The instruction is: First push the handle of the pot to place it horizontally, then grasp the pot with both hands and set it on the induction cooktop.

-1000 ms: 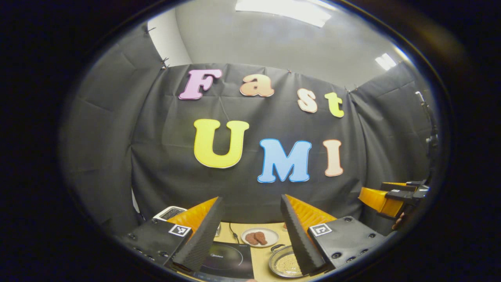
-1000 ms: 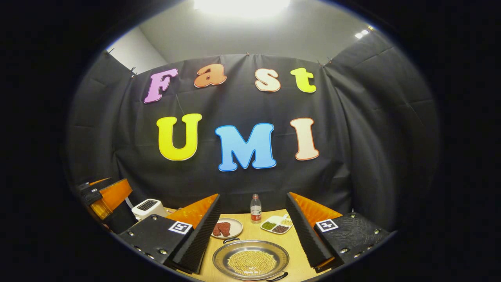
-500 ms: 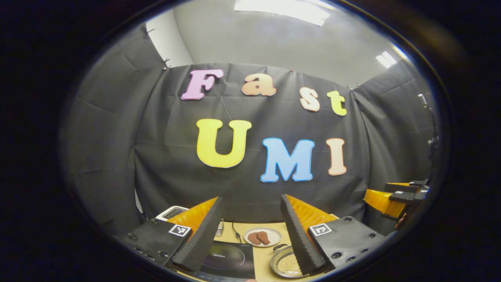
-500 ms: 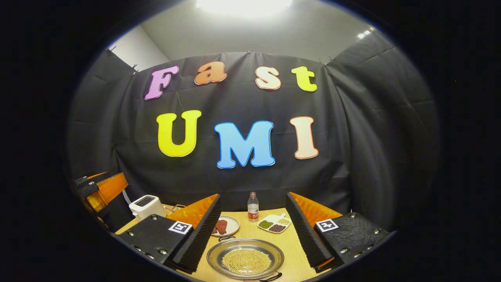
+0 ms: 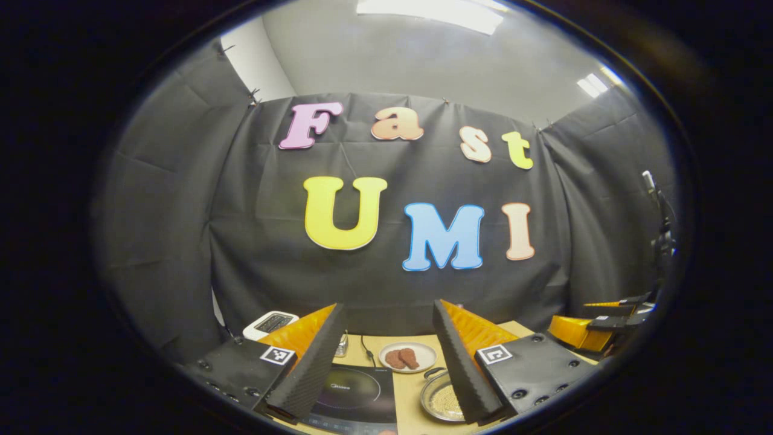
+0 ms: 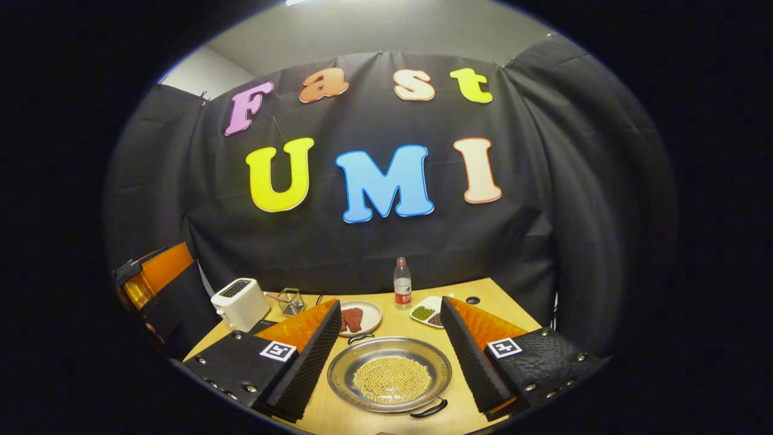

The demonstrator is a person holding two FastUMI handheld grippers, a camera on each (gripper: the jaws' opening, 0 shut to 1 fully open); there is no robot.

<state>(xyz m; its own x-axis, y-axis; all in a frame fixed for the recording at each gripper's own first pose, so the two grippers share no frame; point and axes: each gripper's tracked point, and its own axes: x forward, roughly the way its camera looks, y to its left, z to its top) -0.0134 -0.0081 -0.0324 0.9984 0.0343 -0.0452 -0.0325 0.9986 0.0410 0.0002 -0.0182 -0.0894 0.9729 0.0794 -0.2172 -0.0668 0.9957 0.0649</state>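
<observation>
A shallow steel pot (image 6: 389, 374) holding yellow beans sits on the wooden table (image 6: 483, 290), below and between the fingers of my open right gripper (image 6: 389, 301). One dark handle (image 6: 360, 338) points to the far left, the other (image 6: 429, 409) to the near right. In the left gripper view the pot (image 5: 439, 399) is partly hidden behind one finger (image 5: 459, 362) of my open left gripper (image 5: 388, 305). The black induction cooktop (image 5: 356, 393) lies just left of the pot. Both grippers hang above the table and hold nothing.
A plate of brown meat (image 6: 356, 317), a water bottle (image 6: 401, 284) and a divided dish of beans (image 6: 426, 312) stand behind the pot. A white toaster (image 6: 238, 302) and a wire basket (image 6: 291, 300) sit at the far left. The left gripper's body (image 6: 151, 281) shows there too.
Both cameras have tipped downward, the right one more. More of the table shows in the right gripper view and the pot sits higher in it. Both grippers stay open.
</observation>
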